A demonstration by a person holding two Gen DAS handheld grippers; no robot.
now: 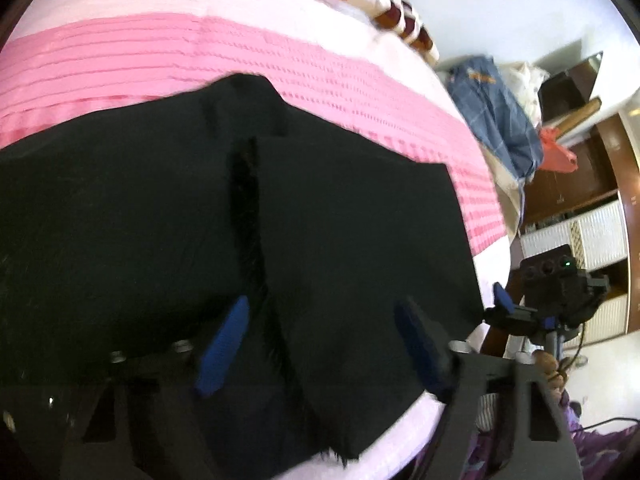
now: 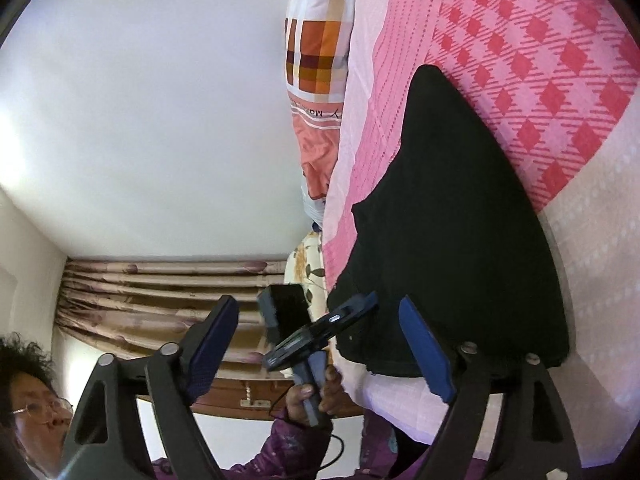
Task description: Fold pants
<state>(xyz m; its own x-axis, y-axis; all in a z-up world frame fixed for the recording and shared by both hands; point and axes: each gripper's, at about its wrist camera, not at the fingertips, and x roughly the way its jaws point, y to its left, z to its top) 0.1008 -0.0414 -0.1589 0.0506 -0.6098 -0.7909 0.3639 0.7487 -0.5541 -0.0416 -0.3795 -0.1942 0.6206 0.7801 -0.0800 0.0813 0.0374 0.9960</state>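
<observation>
The black pants (image 1: pixel 200 216) lie spread flat on the bed (image 1: pixel 120 60), over its pink woven cover, and reach to the near white edge of the bed. A darker seam or fold line runs down the middle of the cloth toward the left wrist camera.

The left gripper (image 1: pixel 320 344) hovers low over the near part of the pants. Its two blue-padded fingers (image 1: pixel 224 348) stand wide apart, one on each side of the dark line, and nothing is clamped between them. Whether the tips touch the cloth cannot be told from this view.

The right gripper (image 2: pixel 324 344) is held off the side of the bed, tilted so that its view takes in the wall, a curtain (image 2: pixel 160 292) and the person's face (image 2: pixel 36 404). Its fingers (image 2: pixel 424 348) are also spread wide and hold nothing; one finger lies in line with the edge of the pants (image 2: pixel 460 240), the other is out in open air. In that view the left gripper's handle is gripped by the person's hand (image 2: pixel 316 392), just beside the corner of the pants. A patterned pillow (image 2: pixel 320 32) lies at the far end of the bed.
</observation>
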